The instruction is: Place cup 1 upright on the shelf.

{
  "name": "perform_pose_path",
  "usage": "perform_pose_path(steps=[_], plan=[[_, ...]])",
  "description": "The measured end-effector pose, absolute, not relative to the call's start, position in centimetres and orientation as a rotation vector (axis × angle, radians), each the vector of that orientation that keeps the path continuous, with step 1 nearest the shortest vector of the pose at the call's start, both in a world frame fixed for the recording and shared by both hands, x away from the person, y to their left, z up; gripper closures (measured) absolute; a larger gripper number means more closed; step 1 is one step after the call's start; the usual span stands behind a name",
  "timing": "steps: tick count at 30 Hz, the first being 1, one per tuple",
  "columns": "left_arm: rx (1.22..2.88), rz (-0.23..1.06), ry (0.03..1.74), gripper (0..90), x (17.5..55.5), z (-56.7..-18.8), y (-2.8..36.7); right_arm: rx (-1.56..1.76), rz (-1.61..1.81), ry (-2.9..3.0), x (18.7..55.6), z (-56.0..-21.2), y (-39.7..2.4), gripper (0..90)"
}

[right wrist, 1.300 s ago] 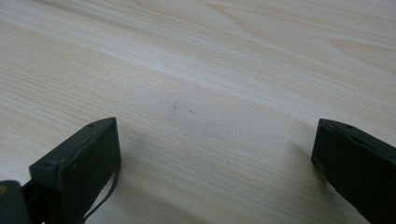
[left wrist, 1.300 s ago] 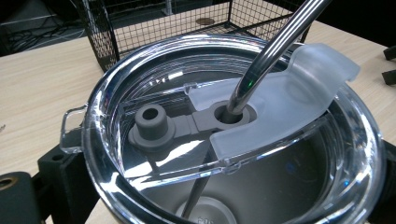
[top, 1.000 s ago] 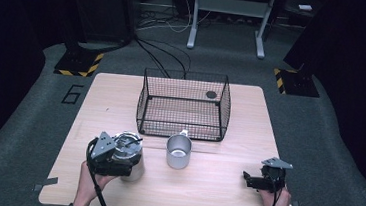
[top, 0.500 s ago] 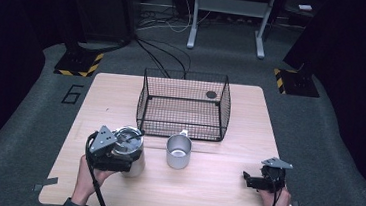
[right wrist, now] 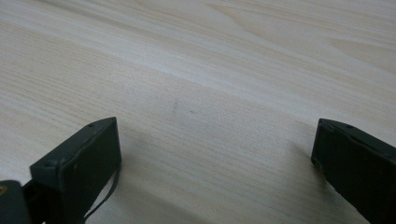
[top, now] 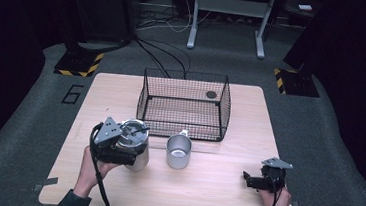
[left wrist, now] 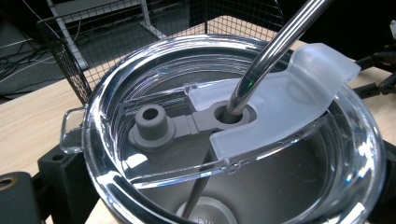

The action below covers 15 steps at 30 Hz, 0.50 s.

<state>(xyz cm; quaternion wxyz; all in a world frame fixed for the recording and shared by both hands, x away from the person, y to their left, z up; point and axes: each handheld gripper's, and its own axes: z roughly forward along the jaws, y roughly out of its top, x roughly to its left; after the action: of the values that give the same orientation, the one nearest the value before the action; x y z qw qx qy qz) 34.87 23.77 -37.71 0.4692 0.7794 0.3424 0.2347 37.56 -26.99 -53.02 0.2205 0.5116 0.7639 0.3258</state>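
Left gripper (top: 131,154) is clamped around a steel tumbler (top: 134,146) near the tabletop's (top: 214,186) left front part, its jaws set on either side of the body just under the rim, as the black blocks at the lower corners of the left gripper view suggest. That view looks down on the tumbler's clear lid (left wrist: 233,140), whose frosted flap (left wrist: 280,107) stands swung open over the grey seal, with a metal straw (left wrist: 275,51) passing through the hole and down into the cup. Just to the right of the tumbler, apart from it, stands an open metal mug (top: 178,151) with its handle turned toward the far edge, and behind both sits a black wire basket (top: 185,105) across the middle of the far half, with a small dark round thing in its far right corner. Right gripper (top: 248,180) rests low near the front right corner, jaws spread wide and empty over bare wood. I judge the step in hand to be carrying the gripped tumbler, probably toward the basket. The next move calls for a level lift high enough to clear the basket's near wall, keeping the straw from snagging the wire and steering clear of the mug.
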Motion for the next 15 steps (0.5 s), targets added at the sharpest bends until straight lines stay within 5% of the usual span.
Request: perform_pose_path(steps=[15], plan=[[1.909,0.580,0.811,4.0,36.2,-35.7,23.4,1.414,0.901,2.112,37.6,-53.0,-27.0,1.0]])
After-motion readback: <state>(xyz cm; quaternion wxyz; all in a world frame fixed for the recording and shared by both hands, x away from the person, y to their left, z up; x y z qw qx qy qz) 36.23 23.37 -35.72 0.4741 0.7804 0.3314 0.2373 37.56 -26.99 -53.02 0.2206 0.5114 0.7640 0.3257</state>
